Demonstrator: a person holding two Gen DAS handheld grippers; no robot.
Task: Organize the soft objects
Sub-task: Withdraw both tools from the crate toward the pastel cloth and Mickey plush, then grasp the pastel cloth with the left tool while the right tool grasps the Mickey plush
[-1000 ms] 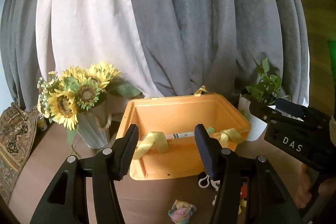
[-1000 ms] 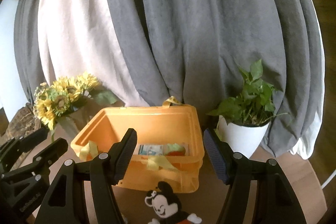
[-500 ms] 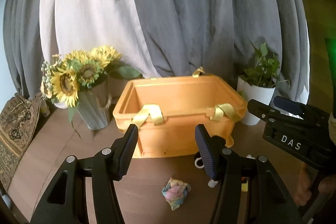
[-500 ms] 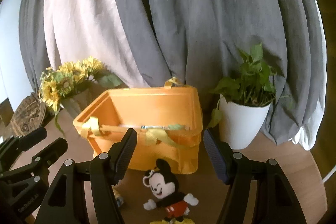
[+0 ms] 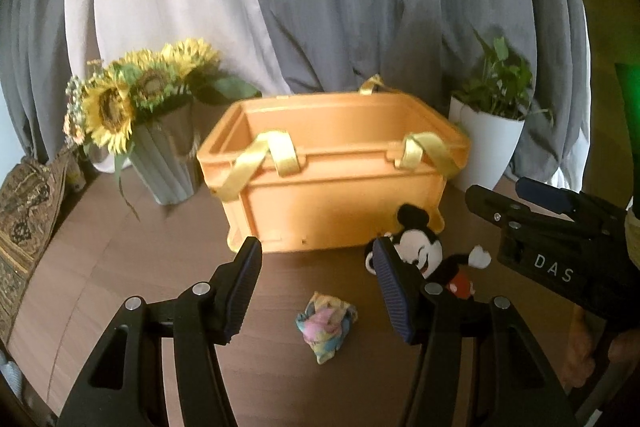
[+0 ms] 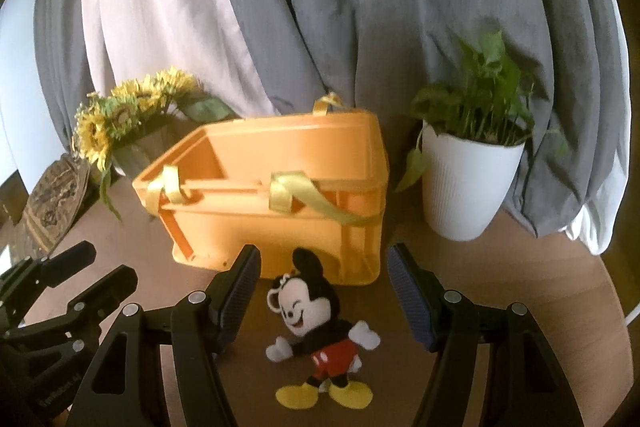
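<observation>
An orange plastic basket (image 5: 328, 203) with yellow ribbon handles stands on the brown table; it also shows in the right wrist view (image 6: 288, 199). A Mickey Mouse plush (image 6: 316, 327) lies in front of it, between the open fingers of my right gripper (image 6: 324, 291); the plush also shows in the left wrist view (image 5: 424, 255). A crumpled pastel cloth ball (image 5: 326, 323) lies on the table just below and between the open fingers of my left gripper (image 5: 316, 287). Both grippers are empty. The basket's inside is hidden.
A vase of sunflowers (image 5: 136, 123) stands left of the basket and a white potted plant (image 5: 490, 143) right of it. Grey and white curtains hang behind. A patterned cushion (image 5: 24, 211) lies at the far left. The right gripper's body (image 5: 560, 251) shows at the right.
Both grippers have drawn back and lowered from over the basket. The basket's inside has gone out of sight, and the plush and cloth ball have come into fuller view.
</observation>
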